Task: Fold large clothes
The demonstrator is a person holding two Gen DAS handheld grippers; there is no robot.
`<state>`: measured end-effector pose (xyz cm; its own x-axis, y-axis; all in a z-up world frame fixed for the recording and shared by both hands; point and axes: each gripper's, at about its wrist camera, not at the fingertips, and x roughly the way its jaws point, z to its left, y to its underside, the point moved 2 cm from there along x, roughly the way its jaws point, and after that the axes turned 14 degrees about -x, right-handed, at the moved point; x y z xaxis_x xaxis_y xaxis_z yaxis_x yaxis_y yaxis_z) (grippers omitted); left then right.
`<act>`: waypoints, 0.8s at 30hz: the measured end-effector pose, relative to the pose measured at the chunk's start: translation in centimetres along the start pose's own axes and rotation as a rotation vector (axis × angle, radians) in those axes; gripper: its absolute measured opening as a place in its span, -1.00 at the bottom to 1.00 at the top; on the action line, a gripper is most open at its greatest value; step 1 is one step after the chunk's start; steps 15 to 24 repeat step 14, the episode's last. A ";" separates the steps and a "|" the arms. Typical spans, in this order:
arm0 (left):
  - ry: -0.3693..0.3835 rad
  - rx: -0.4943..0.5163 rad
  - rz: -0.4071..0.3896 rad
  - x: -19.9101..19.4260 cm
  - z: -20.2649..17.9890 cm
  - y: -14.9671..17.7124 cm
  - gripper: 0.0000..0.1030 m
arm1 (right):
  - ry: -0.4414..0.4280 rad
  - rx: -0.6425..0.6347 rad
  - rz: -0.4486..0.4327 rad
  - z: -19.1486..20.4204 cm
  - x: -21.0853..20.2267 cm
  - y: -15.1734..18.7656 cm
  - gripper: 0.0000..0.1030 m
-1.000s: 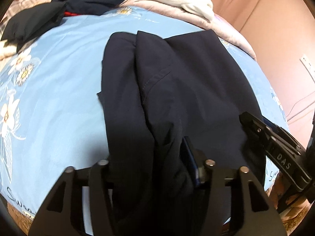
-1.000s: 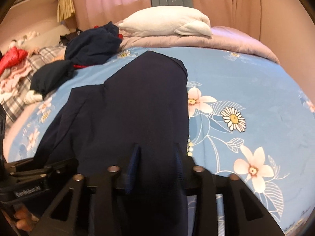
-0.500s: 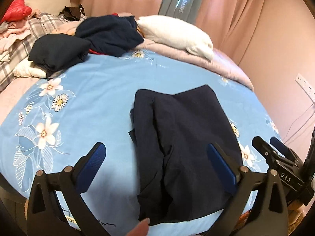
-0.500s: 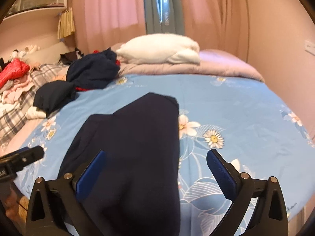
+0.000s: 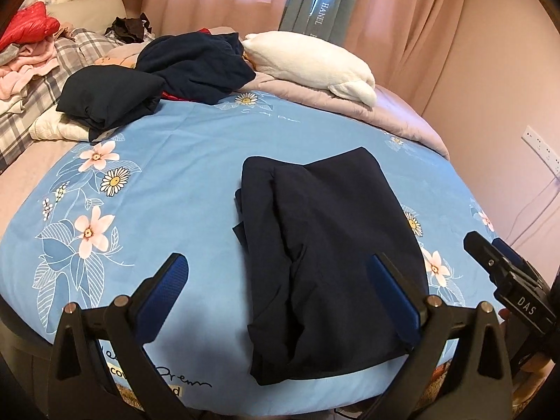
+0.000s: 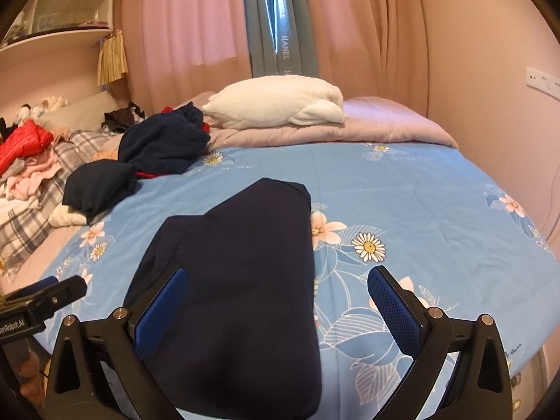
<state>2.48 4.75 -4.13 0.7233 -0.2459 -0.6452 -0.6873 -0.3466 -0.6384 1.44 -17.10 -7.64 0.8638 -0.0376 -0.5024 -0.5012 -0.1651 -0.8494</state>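
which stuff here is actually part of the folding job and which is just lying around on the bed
Part of the job:
- dark navy garment, lying folded on the blue floral sheet
- left gripper and right gripper, both open and holding nothing

Just lying about:
- white pillow
- pile of dark clothes
- red jacket
- lilac quilt

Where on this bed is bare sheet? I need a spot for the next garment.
Bare sheet lies right of the folded navy garment, up to the lilac quilt; another patch lies on its left. The far-left corner is crowded with the dark clothes pile.
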 end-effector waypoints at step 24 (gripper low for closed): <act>0.019 0.023 -0.017 -1.0 -0.5 0.7 0.99 | -0.001 -0.017 -0.001 0.8 -0.6 0.3 0.98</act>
